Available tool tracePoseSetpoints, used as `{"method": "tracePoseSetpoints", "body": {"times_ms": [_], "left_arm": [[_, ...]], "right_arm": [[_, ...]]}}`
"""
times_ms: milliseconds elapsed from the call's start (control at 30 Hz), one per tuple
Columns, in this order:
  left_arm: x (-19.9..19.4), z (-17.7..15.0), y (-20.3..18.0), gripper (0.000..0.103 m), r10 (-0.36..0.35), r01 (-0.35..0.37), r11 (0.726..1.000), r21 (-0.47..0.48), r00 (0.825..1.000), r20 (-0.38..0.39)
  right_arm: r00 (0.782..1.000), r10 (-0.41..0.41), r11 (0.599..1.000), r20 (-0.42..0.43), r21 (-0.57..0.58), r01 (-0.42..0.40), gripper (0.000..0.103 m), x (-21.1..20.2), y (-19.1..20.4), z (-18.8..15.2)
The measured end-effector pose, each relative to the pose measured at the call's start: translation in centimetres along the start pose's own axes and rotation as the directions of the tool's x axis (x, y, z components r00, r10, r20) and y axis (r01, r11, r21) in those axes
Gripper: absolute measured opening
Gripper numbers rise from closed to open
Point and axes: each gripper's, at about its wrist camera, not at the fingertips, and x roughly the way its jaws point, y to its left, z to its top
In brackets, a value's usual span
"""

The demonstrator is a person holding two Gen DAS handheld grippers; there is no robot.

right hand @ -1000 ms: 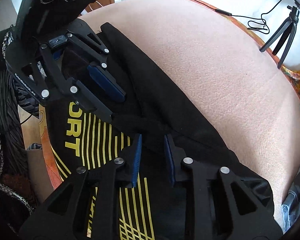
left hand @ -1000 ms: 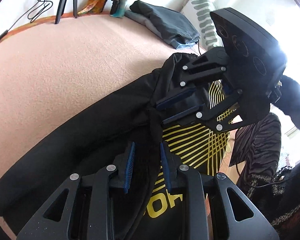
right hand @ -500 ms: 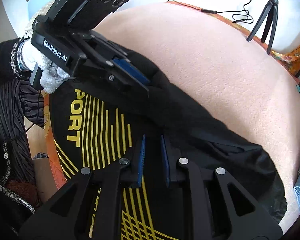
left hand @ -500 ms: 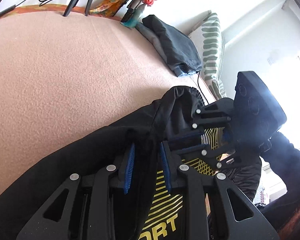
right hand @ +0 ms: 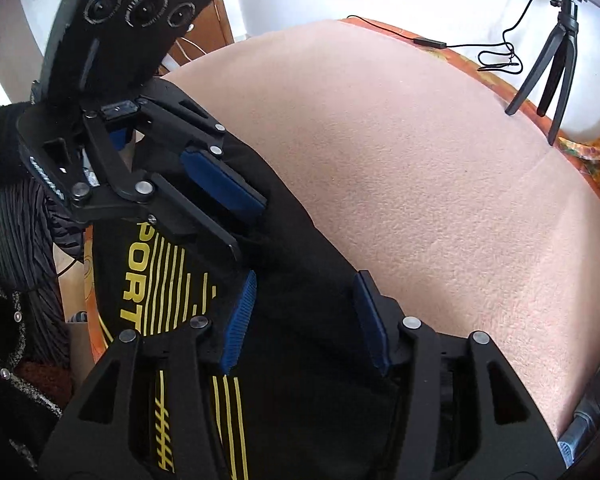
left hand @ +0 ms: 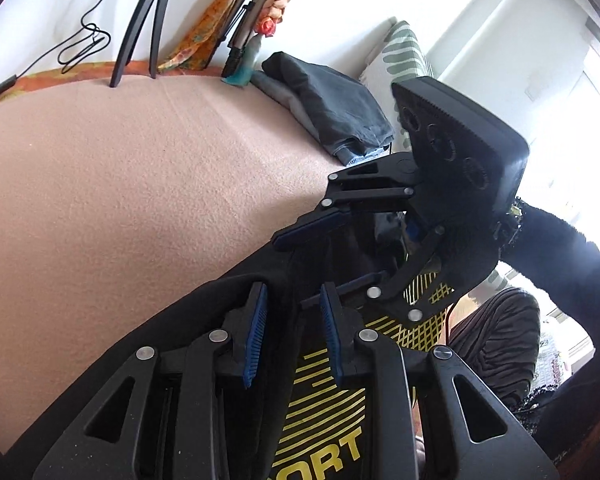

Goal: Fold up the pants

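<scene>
Now both jaws have spread since half a second ago. The right hand-held gripper [right hand: 304, 320] was nearly pinched on the cloth then; here its blue pads stand wide apart, with the black pants [right hand: 300, 264] lying loose between them and nothing gripped. The left hand-held gripper [left hand: 292, 332] shows a moderate gap between its fingers, black fabric in that gap, though I cannot tell whether the pads touch it. In the right wrist view it sits at ten o'clock, jaws parted over the pants. The pants lie along the near edge of the pink bed [left hand: 140, 184], yellow stripes and lettering facing up. At one o'clock in the left view, folded dark clothes [left hand: 332, 104] rest on the bed, and a tripod [left hand: 144, 20] stands at eleven o'clock.
</scene>
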Motion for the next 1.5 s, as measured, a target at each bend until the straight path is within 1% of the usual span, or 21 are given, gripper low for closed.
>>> {"method": "tracePoseSetpoints", "body": {"times_ms": [33, 67, 100, 200, 300, 333, 400, 467, 500, 633, 733, 900, 967, 1033, 1100, 1133, 1200, 1267, 1333, 1367, 1500], "left_arm": [[-0.4, 0.1, -0.2, 0.024, 0.02, -0.02, 1.0, 0.011, 1.0, 0.005], [-1.2, 0.2, -0.3, 0.024, 0.039, -0.04, 0.999, 0.03, 0.999, 0.018], [-2.0, 0.4, -0.5, 0.024, 0.06, -0.062, 0.997, 0.045, 0.998, 0.035], [-5.8, 0.3, -0.2, 0.024, 0.141, -0.147, 0.988, 0.053, 0.985, 0.101], [-9.2, -0.5, 0.7, 0.024, 0.243, -0.25, 0.968, 0.031, 0.959, 0.147], [-10.1, -0.9, 1.2, 0.024, 0.265, -0.271, 0.962, 0.019, 0.951, 0.158], [-11.4, -1.4, 1.9, 0.024, 0.292, -0.294, 0.956, -0.016, 0.941, 0.172], [-12.1, -2.0, 2.4, 0.024, 0.317, -0.315, 0.948, -0.038, 0.932, 0.176], [-12.3, -2.3, 2.6, 0.024, 0.323, -0.32, 0.946, -0.046, 0.93, 0.175], [-12.7, -2.9, 3.1, 0.024, 0.311, -0.302, 0.95, -0.074, 0.934, 0.175], [-12.6, -3.4, 3.0, 0.024, 0.307, -0.3, 0.952, -0.068, 0.937, 0.166], [-12.3, -4.3, 3.2, 0.024, 0.296, -0.287, 0.954, -0.081, 0.947, 0.128], [-12.4, -5.0, 3.5, 0.024, 0.308, -0.3, 0.95, -0.091, 0.946, 0.101], [-12.7, -5.6, 3.8, 0.024, 0.336, -0.328, 0.94, -0.095, 0.938, 0.082], [-13.2, -6.2, 4.1, 0.024, 0.368, -0.36, 0.927, -0.101, 0.927, 0.072], [-13.5, -6.3, 4.3, 0.024, 0.381, -0.373, 0.922, -0.106, 0.922, 0.071], [-13.8, -6.4, 4.8, 0.024, 0.399, -0.39, 0.913, -0.117, 0.914, 0.074], [-13.8, -6.2, 5.3, 0.024, 0.404, -0.393, 0.91, -0.13, 0.912, 0.073], [-13.5, -6.2, 5.2, 0.024, 0.413, -0.404, 0.907, -0.116, 0.909, 0.064], [-13.3, -6.1, 5.1, 0.024, 0.41, -0.403, 0.909, -0.104, 0.91, 0.06], [-12.7, -6.3, 5.0, 0.024, 0.391, -0.386, 0.918, -0.086, 0.92, 0.038]], "right_arm": [[1.0, -0.011, 1.0, -0.009, 0.009, 0.011, 0.028, 0.7, -0.4, 0.3], [1.0, -0.015, 1.0, -0.025, 0.026, 0.016, 0.019, 1.3, -0.7, 0.6], [0.999, -0.018, 0.999, -0.029, 0.044, 0.019, 0.013, 1.8, -1.1, 1.0], [1.0, 0.001, 0.998, -0.018, 0.06, 0.0, 0.013, 2.1, -1.9, 1.7], [1.0, 0.006, 1.0, -0.013, 0.028, -0.006, 0.013, 2.0, -1.6, 2.4], [1.0, 0.002, 1.0, -0.02, 0.016, -0.001, 0.013, 2.1, -1.3, 2.5], [0.998, 0.033, 0.999, -0.045, -0.014, -0.034, 0.013, 2.2, -0.7, 2.7], [0.997, 0.027, 0.998, -0.072, -0.057, -0.031, 0.014, 2.3, 0.1, 2.8], [0.996, 0.027, 0.997, -0.081, -0.065, -0.033, 0.017, 2.3, 0.3, 2.9], [0.996, 0.025, 0.996, -0.091, -0.084, -0.033, 0.034, 2.3, 0.8, 2.8], [0.995, 0.04, 0.995, -0.093, -0.084, -0.048, 0.035, 1.9, 1.0, 2.1], [0.991, -0.039, 0.985, -0.127, -0.17, 0.016, 0.037, 2.6, 2.3, 1.4], [0.993, -0.045, 0.982, -0.11, -0.186, 0.024, 0.035, 2.9, 2.8, 1.4], [0.994, -0.051, 0.982, -0.096, -0.187, 0.032, 0.011, 3.0, 3.0, 1.5], [0.995, -0.06, 0.983, -0.083, -0.178, 0.044, 0.006, 2.9, 2.4, 1.9], [0.996, -0.059, 0.989, -0.072, -0.14, 0.048, 0.006, 2.7, 1.5, 2.3], [0.994, -0.107, 0.994, -0.032, -0.039, 0.106, 0.005, 2.5, -0.9, 3.5], [0.989, -0.148, 0.988, -0.025, 0.042, 0.149, 0.006, 2.8, -2.9, 4.5], [0.976, -0.216, 0.974, -0.038, 0.059, 0.218, 0.006, 3.2, -3.7, 5.0], [0.973, -0.229, 0.97, -0.043, 0.07, 0.231, 0.006, 3.3, -3.9, 5.1], [0.979, -0.204, 0.976, -0.026, 0.073, 0.205, 0.006, 2.7, -3.6, 5.1]]}}
